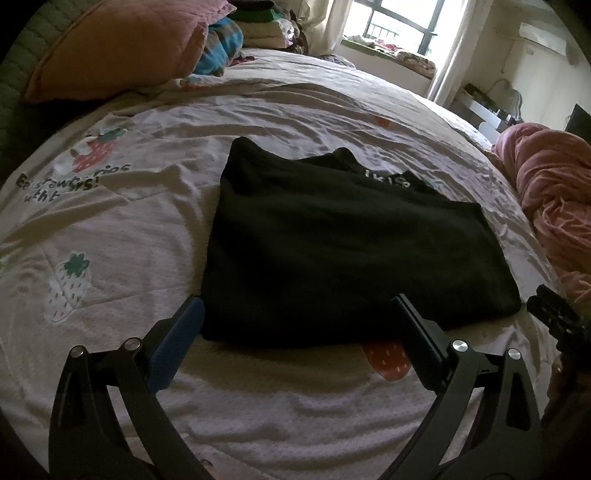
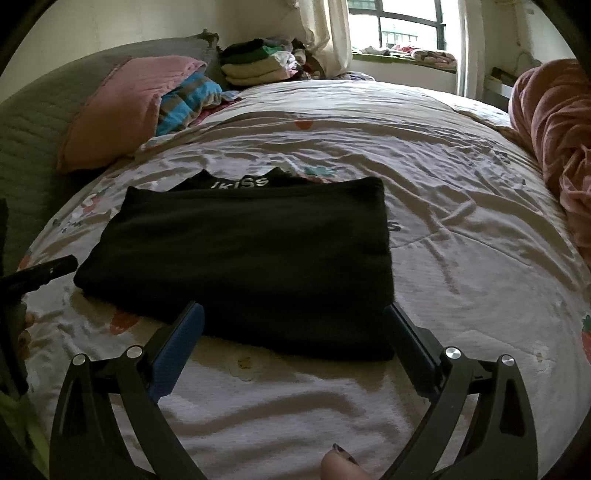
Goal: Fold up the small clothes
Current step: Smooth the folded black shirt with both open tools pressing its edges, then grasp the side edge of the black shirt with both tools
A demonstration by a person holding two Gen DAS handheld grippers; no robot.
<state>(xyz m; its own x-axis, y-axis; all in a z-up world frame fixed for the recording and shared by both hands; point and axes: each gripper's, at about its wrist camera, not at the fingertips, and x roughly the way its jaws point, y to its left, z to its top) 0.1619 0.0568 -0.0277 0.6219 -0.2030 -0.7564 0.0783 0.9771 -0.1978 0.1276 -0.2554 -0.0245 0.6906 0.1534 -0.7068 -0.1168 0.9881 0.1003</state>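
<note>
A black garment [image 1: 343, 254] lies folded into a flat rectangle on the strawberry-print bedsheet [image 1: 110, 229], with a white-lettered waistband showing at its far edge. My left gripper [image 1: 297, 301] stands open over the garment's near edge, and its pads press on nothing. In the right wrist view the same garment [image 2: 251, 258] lies flat, its near edge spanned by my open right gripper [image 2: 293, 310], which pinches no cloth. The left gripper's black tip [image 2: 51, 269] shows at the left rim of that view.
A pink pillow [image 1: 122, 48] and a blue striped cloth [image 1: 221, 51] lie at the bed's head. A stack of folded clothes [image 2: 258, 62] stands beyond them. A crumpled pink blanket [image 1: 554, 192] lies along the right side. A window [image 2: 402, 26] is behind the bed.
</note>
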